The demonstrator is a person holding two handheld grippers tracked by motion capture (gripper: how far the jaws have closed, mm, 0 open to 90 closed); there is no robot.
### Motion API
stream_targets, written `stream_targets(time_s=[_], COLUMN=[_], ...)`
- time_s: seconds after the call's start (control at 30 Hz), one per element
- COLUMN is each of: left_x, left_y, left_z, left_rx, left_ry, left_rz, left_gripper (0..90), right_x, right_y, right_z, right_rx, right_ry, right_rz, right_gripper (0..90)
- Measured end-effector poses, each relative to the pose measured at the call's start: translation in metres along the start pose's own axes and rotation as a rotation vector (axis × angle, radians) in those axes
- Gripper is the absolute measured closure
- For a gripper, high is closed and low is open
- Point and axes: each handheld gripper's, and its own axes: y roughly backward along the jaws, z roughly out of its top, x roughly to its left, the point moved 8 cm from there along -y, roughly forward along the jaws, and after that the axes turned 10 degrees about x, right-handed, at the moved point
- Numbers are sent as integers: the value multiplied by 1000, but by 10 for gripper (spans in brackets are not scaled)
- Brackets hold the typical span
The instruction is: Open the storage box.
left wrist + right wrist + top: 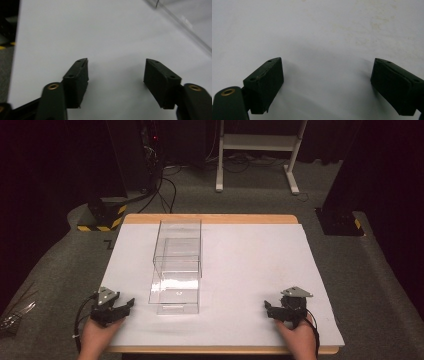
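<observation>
A wooden table covered with a white sheet [260,265] takes up most of the high view, standing on grey carpet with dark curtains and a white metal stand [260,150] behind. On the sheet, left of centre, is the tall clear plastic box [176,270], a long rectangular container made of see-through walls, running from the far edge toward the person; it looks empty, though glare on the near part makes that hard to settle. Its lower edge also crosses the upper right corner of the left gripper view [185,23].

The black left gripper [121,306] rests at the near left of the sheet, near the box's near end but apart from it, its jaws spread wide over bare paper [115,72]. The black right gripper [270,310] sits at the near right, well apart from the box, jaws likewise spread with nothing between them [327,82].

By my reading nothing has begun (both hands are parked); reaching and gripping the box all remain.
</observation>
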Motion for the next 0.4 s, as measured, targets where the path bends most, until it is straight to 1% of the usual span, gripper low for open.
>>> stream_targets(time_s=[0.07,0.1,0.13,0.17,0.4], left_x=[1,2,2,1,1], left_y=[0,0,-1,-1,-1], left_z=[0,0,0,0,0], left_rx=[3,4,5,7,8], left_ry=[15,27,22,17,11], left_rz=[-12,-27,-37,-35,-37], left_gripper=[351,350,336,323,317], right_x=[0,0,0,0,0], right_y=[0,0,0,0,0], right_z=[0,0,0,0,0], right_rx=[0,0,0,0,0], right_ry=[0,0,0,0,0], right_rz=[0,0,0,0,0], right_gripper=[111,111,111,111,111])
